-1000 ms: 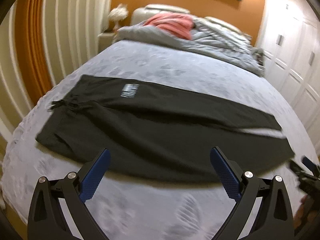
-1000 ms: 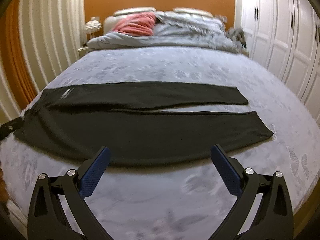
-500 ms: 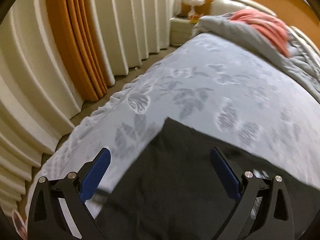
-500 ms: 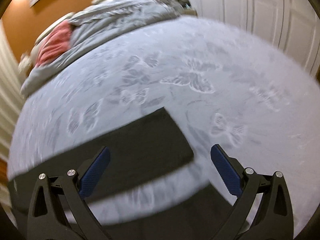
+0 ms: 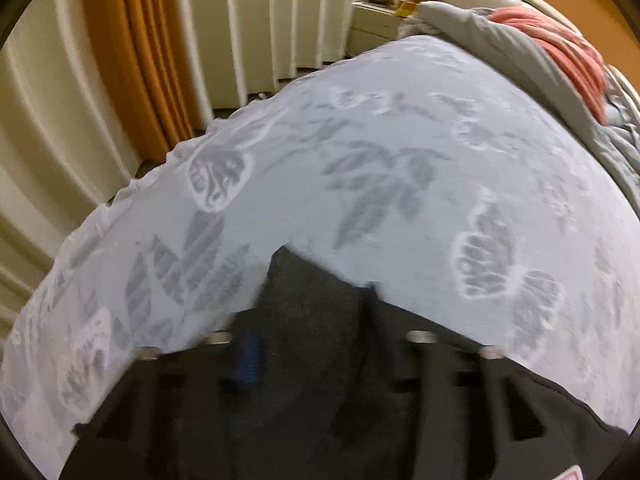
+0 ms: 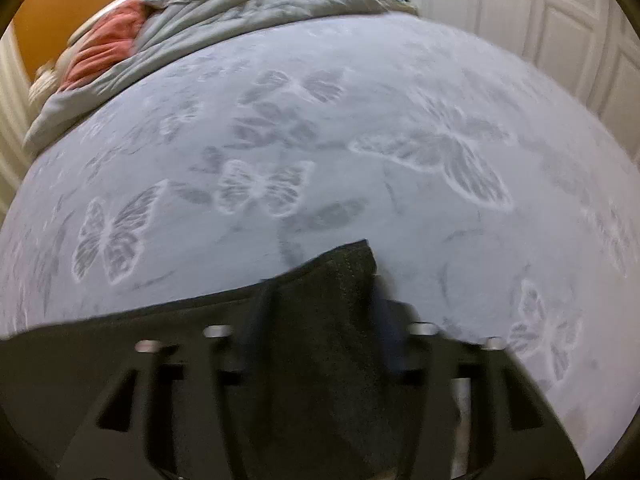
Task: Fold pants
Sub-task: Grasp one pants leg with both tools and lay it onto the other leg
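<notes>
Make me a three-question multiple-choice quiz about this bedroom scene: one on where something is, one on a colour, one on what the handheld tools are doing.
1. Where do the pants lie?
A. on the floor
B. on the butterfly-patterned bedspread
C. on a chair

2. What colour is the cloth among the grey bedding at the bed's head?
A. coral pink
B. green
C. yellow

3. What is the right tool doing?
A. hanging open in the air
B. holding a pillow
C. pinching a corner of the pants

Answers: 1 B, the dark fabric rests on the pale printed cover. 2 A, it shows pinkish red against the grey. 3 C, the dark corner bunches up between its fingers.
</notes>
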`<state>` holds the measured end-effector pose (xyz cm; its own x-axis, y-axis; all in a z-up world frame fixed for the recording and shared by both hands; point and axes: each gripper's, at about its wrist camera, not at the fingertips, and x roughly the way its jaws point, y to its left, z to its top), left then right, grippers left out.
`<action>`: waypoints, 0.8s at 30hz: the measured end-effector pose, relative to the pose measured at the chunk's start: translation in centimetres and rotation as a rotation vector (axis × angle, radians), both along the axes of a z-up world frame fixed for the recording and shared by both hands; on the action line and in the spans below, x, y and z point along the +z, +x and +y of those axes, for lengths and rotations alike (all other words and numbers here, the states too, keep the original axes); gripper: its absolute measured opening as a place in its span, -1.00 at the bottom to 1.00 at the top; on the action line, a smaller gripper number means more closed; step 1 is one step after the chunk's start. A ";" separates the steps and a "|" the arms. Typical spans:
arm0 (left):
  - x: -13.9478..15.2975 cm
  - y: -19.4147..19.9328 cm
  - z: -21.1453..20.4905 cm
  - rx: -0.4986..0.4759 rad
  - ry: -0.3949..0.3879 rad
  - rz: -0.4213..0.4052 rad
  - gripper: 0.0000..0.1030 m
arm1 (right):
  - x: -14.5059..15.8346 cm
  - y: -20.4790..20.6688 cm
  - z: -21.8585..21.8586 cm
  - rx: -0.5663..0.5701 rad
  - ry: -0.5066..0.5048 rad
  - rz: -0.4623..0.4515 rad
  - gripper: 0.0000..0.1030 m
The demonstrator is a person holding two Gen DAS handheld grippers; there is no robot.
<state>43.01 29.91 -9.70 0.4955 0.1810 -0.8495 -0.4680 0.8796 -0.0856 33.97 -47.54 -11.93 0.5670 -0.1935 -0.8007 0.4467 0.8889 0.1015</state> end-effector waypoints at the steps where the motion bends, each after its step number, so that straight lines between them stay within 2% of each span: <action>1: 1.2 -0.6 0.1 -0.008 -0.012 -0.026 -0.44 | 1.1 -0.5 0.4 -0.006 -0.040 -0.021 -0.89; 7: 8.6 -7.5 0.8 -0.073 -0.093 -0.194 -0.46 | 9.1 -6.8 1.8 0.043 -0.135 -0.194 -0.89; 9: 10.9 -11.0 1.3 -0.103 -0.111 -0.235 -0.46 | 10.8 -9.4 2.5 0.073 -0.164 -0.220 -0.89; 12: 12.7 -16.6 1.6 -0.139 -0.096 -0.257 -0.46 | 11.9 -13.6 3.2 0.101 -0.173 -0.238 -0.89; 15: 12.3 -22.2 2.2 -0.164 -0.087 -0.232 -0.45 | 11.0 -17.8 3.1 0.110 -0.174 -0.218 -0.89; 17: 10.9 -24.6 2.7 -0.172 -0.082 -0.189 -0.43 | 9.2 -20.0 2.7 0.106 -0.159 -0.164 -0.87; 19: 8.7 -26.8 3.2 -0.160 -0.069 -0.145 -0.28 | 7.1 -21.1 2.6 0.089 -0.163 -0.105 -0.76; 21: 6.7 -28.7 3.6 -0.128 -0.075 -0.108 -0.04 | 4.9 -22.4 2.2 0.040 -0.154 -0.019 -0.51; 23: 5.4 -31.1 4.8 -0.063 -0.161 -0.121 0.03 | 4.5 -24.2 2.2 0.005 -0.124 -0.013 -0.29; 24: 5.2 -32.2 5.4 -0.036 -0.234 -0.141 0.14 | 4.9 -25.1 2.5 -0.003 -0.107 -0.038 0.00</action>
<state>10.82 35.31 -4.49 0.6144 -0.0320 -0.7884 -0.4055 0.8443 -0.3503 8.89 -45.08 -7.01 0.5954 -0.2790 -0.7534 0.4473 0.8941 0.0224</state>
